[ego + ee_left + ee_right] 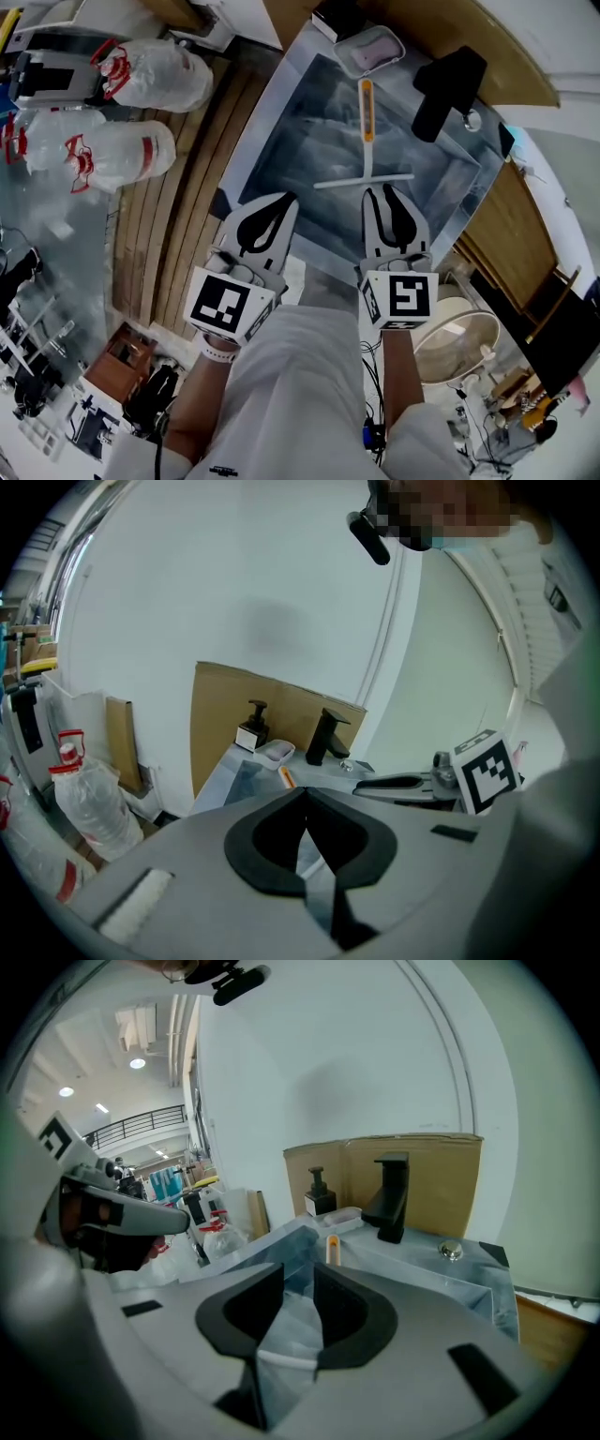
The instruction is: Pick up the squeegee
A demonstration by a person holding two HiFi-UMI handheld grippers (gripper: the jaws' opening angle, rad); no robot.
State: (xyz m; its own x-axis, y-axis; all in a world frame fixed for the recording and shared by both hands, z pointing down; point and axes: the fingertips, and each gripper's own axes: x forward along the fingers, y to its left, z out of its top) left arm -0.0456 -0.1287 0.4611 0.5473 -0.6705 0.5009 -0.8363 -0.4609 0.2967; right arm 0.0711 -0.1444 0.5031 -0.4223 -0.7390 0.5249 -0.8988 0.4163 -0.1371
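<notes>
In the upper centre of the head view, the orange-handled, white-bladed squeegee (366, 141) lies flat in the steel sink basin (281, 159). Just below its blade, the right gripper (380, 191) is narrowly parted and empty, apparently lining up. The left gripper (289, 199) hangs closed beside it.

This is a big lab hall, not a home: the sink (267, 131) and tap (389, 1199) are backed by cardboard (422, 1171). Beyond, ceiling lights (138, 1063) and a gallery railing (141, 1121) show.
</notes>
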